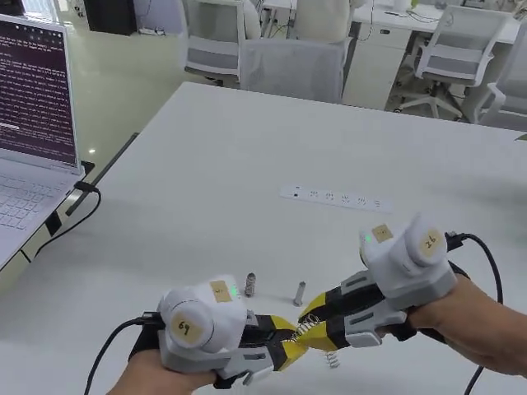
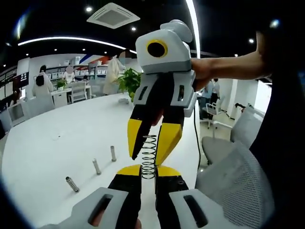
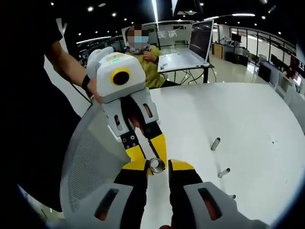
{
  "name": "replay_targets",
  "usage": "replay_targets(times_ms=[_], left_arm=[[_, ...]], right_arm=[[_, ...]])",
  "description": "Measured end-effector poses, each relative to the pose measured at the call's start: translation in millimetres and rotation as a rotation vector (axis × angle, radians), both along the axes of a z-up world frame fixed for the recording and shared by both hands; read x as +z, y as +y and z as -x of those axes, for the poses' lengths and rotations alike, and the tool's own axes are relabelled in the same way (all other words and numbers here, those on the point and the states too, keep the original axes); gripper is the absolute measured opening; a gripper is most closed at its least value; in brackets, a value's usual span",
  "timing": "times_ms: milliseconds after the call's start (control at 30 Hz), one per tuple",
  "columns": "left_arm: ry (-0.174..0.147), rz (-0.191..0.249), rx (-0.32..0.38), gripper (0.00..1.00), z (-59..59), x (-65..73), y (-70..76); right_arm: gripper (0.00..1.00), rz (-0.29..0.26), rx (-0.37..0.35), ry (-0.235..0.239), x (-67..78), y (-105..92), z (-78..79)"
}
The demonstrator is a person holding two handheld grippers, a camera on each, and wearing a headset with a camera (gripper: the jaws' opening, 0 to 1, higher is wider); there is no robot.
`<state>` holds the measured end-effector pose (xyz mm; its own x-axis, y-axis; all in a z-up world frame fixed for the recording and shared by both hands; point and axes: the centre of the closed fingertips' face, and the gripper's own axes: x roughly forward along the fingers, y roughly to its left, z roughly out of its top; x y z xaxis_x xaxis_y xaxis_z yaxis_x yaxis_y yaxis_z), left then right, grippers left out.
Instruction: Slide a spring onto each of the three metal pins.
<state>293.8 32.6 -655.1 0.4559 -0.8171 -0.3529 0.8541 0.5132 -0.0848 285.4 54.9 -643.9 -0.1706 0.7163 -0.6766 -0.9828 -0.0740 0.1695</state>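
Spring (image 2: 149,156) stretched lengthwise between left gripper (image 2: 148,171), clamped on one end, and right gripper (image 3: 158,168), narrow, grip unclear; pins (image 1: 299,292) just beyond.

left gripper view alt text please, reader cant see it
The left gripper pinches the lower end of a spring, while the right gripper, opposite, has its jaws astride the upper coils. Three metal pins stand on the white table.
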Motion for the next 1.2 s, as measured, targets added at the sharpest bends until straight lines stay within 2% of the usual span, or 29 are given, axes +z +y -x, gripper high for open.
replay_targets(times_ms=[300,467,633,967,1200], left_arm=[[-0.019,-0.003,-0.061,0.02,7.4,3.1,-9.8],[-0.021,0.003,-0.071,0.02,7.0,5.0,-12.1],[-0.024,0.004,-0.081,0.02,7.2,6.5,-13.7],[-0.029,0.005,-0.088,0.02,6.2,7.6,-16.0],[-0.029,0.005,-0.089,0.02,5.2,7.7,-17.6]], right_arm=[[0.11,0.065,0.132,-0.028,6.6,-8.1,10.5],[0.11,0.128,0.206,-0.056,4.6,-13.4,15.0],[0.11,0.166,0.233,-0.075,0.6,-16.1,14.2],[0.09,0.184,0.243,-0.079,2.5,-17.8,13.5],[0.08,0.187,0.222,-0.08,1.8,-18.9,11.3]])
